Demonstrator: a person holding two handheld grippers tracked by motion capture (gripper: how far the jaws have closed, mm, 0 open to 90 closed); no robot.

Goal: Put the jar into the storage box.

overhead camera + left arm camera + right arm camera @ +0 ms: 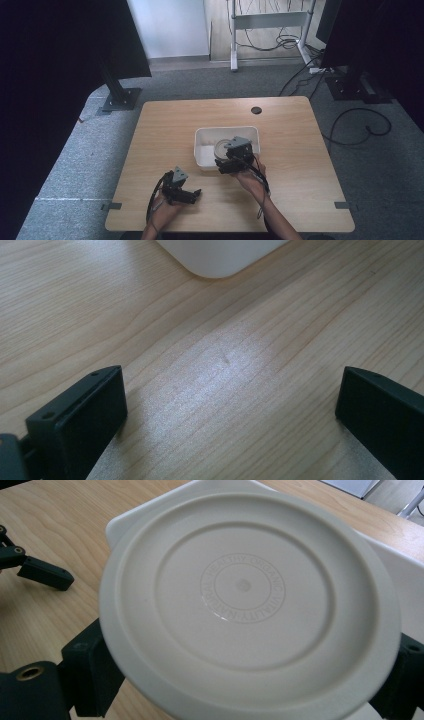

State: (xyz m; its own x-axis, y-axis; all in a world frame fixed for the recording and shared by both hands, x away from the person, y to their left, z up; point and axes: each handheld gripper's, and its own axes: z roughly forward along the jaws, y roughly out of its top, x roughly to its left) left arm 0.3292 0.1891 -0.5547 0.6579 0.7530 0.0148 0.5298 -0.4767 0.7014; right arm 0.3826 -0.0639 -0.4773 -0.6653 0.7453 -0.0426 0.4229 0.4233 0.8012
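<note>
A round cream lid (pixel 245 605) sits clamped between the right tool's (pixel 235 159) jaws, over the white tub (pixel 202 150) mid-counter (pixel 165 125). The left tool (pixel 184 192) rests near the front edge, jaws apart, holding nothing.

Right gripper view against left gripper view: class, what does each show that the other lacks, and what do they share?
The right gripper view alone: a round cream plate, underside up with embossed lettering, gripped between the right tongs, and the other tongs farther off. The left gripper view alone: the left tongs wide open over bare wood. Both: the wooden table and the white bin.
</note>
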